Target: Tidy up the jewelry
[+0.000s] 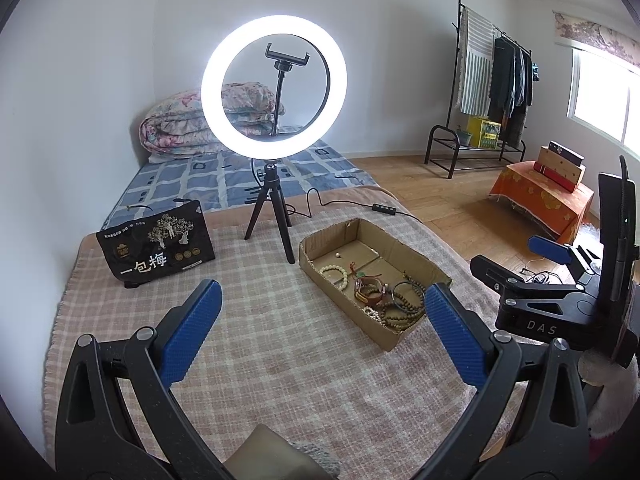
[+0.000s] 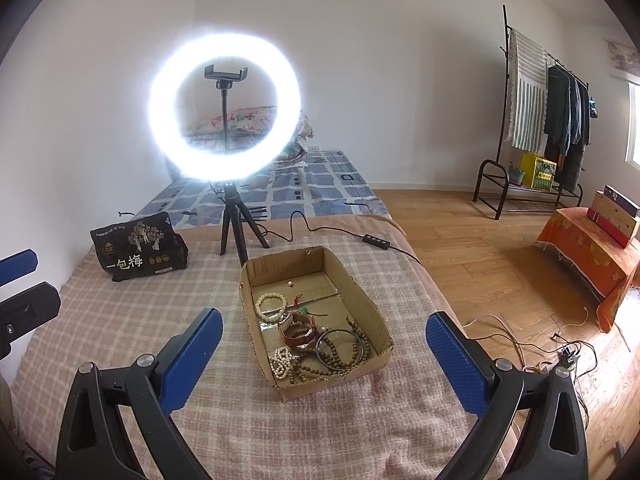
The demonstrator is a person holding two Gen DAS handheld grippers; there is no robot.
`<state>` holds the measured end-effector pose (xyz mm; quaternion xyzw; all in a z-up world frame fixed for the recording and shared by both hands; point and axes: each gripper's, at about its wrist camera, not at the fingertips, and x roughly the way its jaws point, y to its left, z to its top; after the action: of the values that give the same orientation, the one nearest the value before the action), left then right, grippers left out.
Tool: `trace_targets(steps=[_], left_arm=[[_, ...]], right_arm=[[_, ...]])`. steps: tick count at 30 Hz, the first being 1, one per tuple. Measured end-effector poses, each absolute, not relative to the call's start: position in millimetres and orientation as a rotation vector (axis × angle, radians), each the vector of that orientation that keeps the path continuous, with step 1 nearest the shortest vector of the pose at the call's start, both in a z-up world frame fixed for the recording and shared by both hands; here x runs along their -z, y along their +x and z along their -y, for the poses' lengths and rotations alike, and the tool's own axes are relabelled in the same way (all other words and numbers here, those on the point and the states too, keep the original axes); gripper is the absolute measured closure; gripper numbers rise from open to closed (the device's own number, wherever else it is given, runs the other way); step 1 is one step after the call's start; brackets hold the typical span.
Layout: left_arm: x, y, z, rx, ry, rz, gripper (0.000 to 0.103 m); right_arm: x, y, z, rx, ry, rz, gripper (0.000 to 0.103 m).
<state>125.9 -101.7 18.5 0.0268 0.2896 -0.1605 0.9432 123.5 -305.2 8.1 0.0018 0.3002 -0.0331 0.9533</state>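
All the jewelry in view lies inside the shallow cardboard box (image 2: 316, 320) that sits on the checked blanket (image 2: 120, 320) covering the bed. A cream bead bracelet (image 2: 272, 307) lies toward the box's 10 o'clock corner, and a single loose bead (image 2: 289, 283) rests apart near the far wall at 12 o'clock. A red-brown bangle (image 2: 298, 330) with a red cord and green bead sits at the middle. A dark thin bangle (image 2: 340, 349) overlaps long strings of brown prayer beads (image 2: 320, 364), and a white bead strand (image 2: 282, 362) is bunched at about 7 o'clock. The near half is a tangled heap, with pieces crossing and touching each other. No piece shows on the blanket outside the box. This fits either a collection already gathered into the box or a jumble waiting to be sorted out of it, and the views do not settle which. The left gripper (image 1: 322, 332) hovers above the blanket, jaws spread wide, holding and touching nothing, with the box at its 1 o'clock. The right gripper (image 2: 324, 356) also has its jaws wide apart and empty, framing the near end of the box without touching it. A black snack bag (image 2: 140, 246) and a lit ring light (image 2: 224, 106) on a tripod stand beyond, at 10 and 11 o'clock.
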Motion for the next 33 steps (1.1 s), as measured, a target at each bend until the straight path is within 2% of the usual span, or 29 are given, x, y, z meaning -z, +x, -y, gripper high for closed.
trace_targets(steps=[33], left_arm=[[-18.8,123.2,98.8,0.328,0.061,-0.600,0.000]], right_arm=[[-4.6,123.8,302.3,0.064,0.007,-0.623,0.000]])
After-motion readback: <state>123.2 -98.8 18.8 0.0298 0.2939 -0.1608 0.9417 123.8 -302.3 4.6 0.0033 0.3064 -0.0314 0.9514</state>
